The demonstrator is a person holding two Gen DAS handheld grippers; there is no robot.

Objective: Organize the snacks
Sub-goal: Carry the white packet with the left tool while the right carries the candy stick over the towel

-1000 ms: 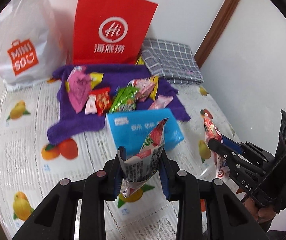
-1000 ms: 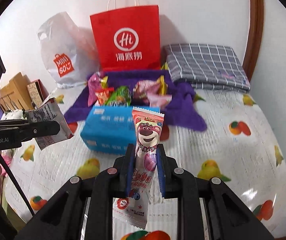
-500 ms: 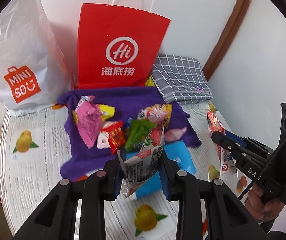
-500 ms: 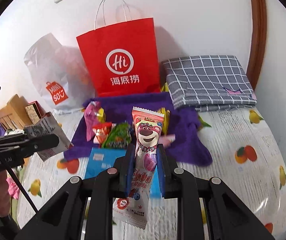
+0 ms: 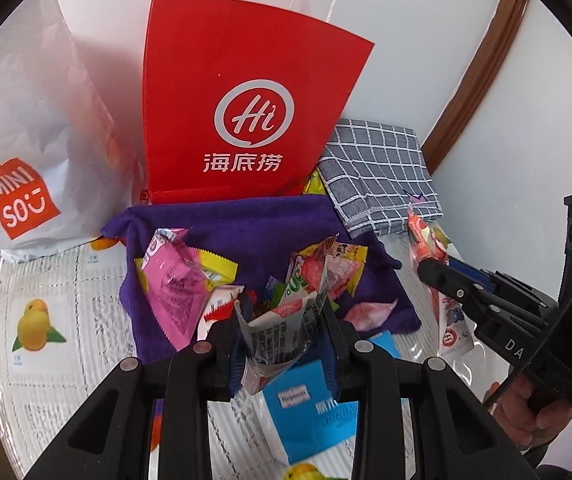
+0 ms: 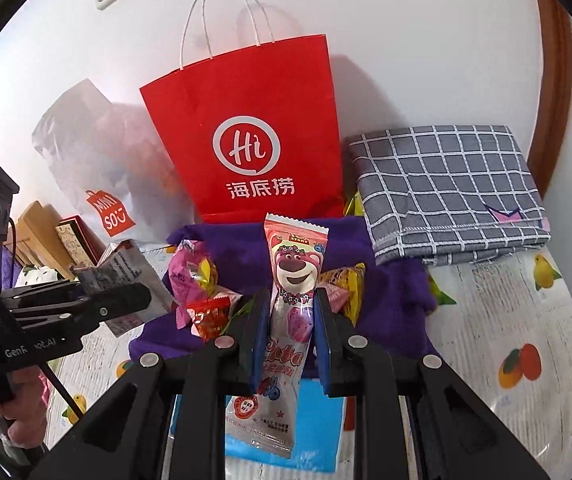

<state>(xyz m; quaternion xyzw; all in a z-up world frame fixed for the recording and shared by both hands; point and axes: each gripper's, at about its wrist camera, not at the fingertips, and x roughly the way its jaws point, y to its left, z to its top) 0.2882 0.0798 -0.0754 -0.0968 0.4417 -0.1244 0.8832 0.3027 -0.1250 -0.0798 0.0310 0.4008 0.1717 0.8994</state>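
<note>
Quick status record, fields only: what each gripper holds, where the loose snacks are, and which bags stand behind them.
left gripper: shut on a silver snack packet
right gripper: shut on a pink bear packet
loose snacks: on the purple towel
blue box: on the table, in front of the towel
bags behind: red paper bag, white plastic bag

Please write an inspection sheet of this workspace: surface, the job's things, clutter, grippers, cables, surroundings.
Surface: fruit-printed white tablecloth.
Job's things: loose snack packets on purple towel; red paper bag standing behind it.
Clutter: blue rectangular box; folded grey checked cloth; white plastic Miniso bag.
Grippers: left gripper shut on silver crumpled packet; right gripper shut on pink bear packet.
Cables: thin black cable by left gripper.
Surroundings: white wall, brown wooden frame.
</note>
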